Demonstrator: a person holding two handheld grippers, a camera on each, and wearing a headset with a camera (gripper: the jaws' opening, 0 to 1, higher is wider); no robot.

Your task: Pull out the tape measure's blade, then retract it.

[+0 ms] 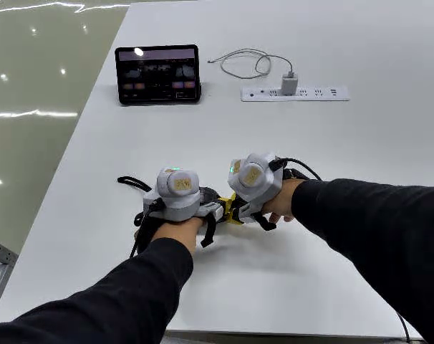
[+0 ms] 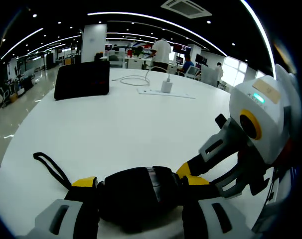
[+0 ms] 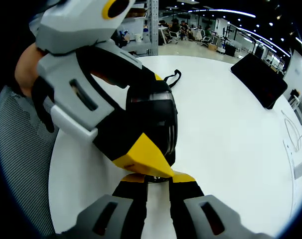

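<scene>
Two grippers meet on a black tape (image 2: pixel 141 199) at the near edge of a white table (image 1: pixel 331 236).

Your left gripper (image 2: pixel 138 181) clamps the tape's rounded case across its width, with one yellow-tipped jaw on each side. The case rests on the table, near you and a little left of centre. Your right gripper (image 3: pixel 154 178) comes in from the right and points left. Its yellow-tipped jaws are drawn close together against the case's right side, and you cannot tell whether they pinch the blade's tip. The blade looks wound in. By this layout, the pull would run left to right along the near edge, away from the left gripper, and the right gripper is placed to make it. The case looks like matte, ribbed plastic with soft corners. A thin black strap (image 2: pixel 49 167) trails from its left side onto the smooth table.
</scene>
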